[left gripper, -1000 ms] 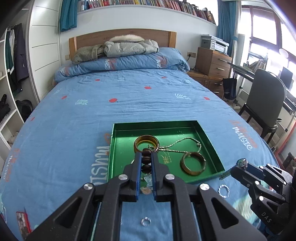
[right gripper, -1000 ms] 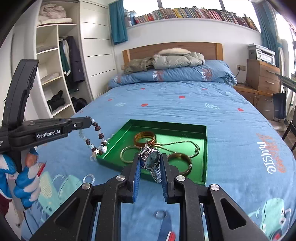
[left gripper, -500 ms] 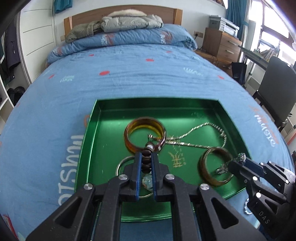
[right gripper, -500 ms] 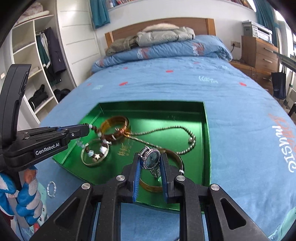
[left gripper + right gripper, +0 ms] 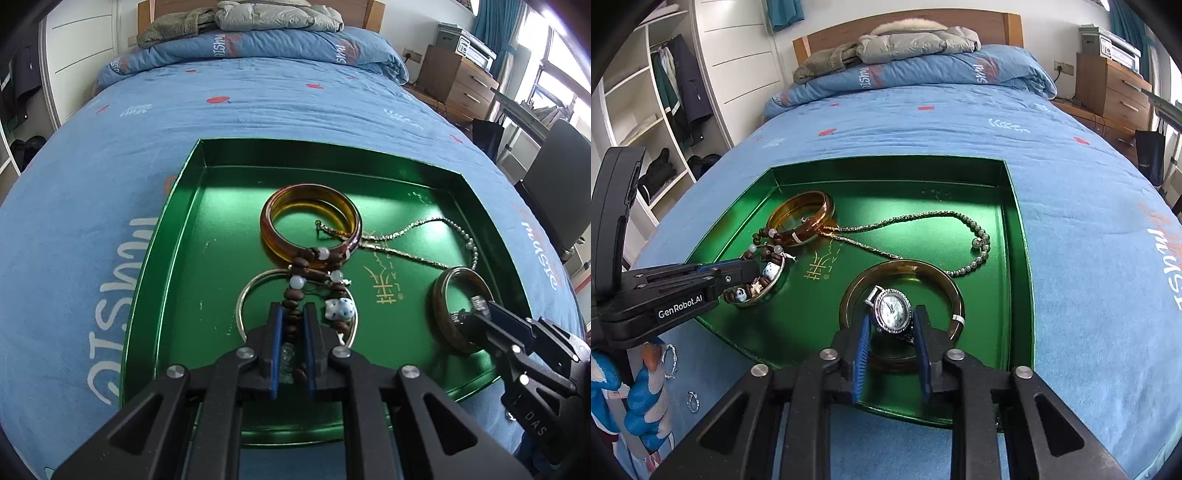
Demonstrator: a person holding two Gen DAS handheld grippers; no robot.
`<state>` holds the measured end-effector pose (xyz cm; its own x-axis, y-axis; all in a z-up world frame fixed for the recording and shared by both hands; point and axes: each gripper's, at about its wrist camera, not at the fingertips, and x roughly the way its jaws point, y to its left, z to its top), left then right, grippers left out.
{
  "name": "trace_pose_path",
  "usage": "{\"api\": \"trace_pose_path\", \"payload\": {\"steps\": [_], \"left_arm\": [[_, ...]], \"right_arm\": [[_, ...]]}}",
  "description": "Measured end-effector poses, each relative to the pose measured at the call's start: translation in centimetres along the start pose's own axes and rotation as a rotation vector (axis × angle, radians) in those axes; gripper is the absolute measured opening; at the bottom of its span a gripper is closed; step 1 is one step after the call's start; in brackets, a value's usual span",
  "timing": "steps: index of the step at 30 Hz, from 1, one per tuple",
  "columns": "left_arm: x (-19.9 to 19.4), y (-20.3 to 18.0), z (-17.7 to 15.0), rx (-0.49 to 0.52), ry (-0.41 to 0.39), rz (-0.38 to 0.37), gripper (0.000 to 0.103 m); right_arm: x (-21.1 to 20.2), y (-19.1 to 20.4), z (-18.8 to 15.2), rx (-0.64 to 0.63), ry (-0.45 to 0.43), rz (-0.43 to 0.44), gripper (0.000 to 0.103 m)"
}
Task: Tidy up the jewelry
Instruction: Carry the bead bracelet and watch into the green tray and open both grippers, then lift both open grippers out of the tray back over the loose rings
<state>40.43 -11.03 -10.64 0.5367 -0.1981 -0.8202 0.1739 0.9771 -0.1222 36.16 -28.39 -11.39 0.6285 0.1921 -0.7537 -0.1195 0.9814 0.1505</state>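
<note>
A green tray [image 5: 177, 236] [image 5: 1015, 229] lies on the blue bed. In it lie an amber bangle [image 5: 277, 206] [image 5: 827, 206], a thin silver bangle [image 5: 242, 299], a brown bangle [image 5: 441, 295] [image 5: 955, 291] and a silver chain [image 5: 417, 225] [image 5: 923, 216]. My left gripper [image 5: 292, 325] [image 5: 753, 273] is low over the tray, shut on a brown bead bracelet [image 5: 295, 291] [image 5: 768, 254] whose far end rests on the amber bangle. My right gripper [image 5: 891, 328] [image 5: 476, 306] is shut on a silver watch [image 5: 893, 310], held inside the brown bangle.
Small silver rings [image 5: 669, 360] [image 5: 692, 400] lie on the bedspread left of the tray. A folded quilt and coats are piled at the headboard [image 5: 905, 48]. Wooden drawers [image 5: 458, 81] and a chair [image 5: 561, 184] stand to the right of the bed.
Both grippers have moved forward and down into the tray. The bead bracelet now drapes onto the amber and silver bangles, and the watch sits within the brown bangle.
</note>
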Motion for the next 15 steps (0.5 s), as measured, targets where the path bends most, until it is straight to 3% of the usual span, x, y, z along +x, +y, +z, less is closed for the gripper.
{"api": "trace_pose_path", "payload": {"steps": [4,15], "left_arm": [[-0.8,0.2,0.1,-0.007,-0.011,-0.001,0.018],[-6.6,0.4,0.4,0.001,-0.092,0.036,0.02]], "right_arm": [[-0.5,0.1,0.1,0.007,0.001,0.0,0.043],[-4.6,1.7,0.8,-0.014,-0.018,-0.024,0.054]]}}
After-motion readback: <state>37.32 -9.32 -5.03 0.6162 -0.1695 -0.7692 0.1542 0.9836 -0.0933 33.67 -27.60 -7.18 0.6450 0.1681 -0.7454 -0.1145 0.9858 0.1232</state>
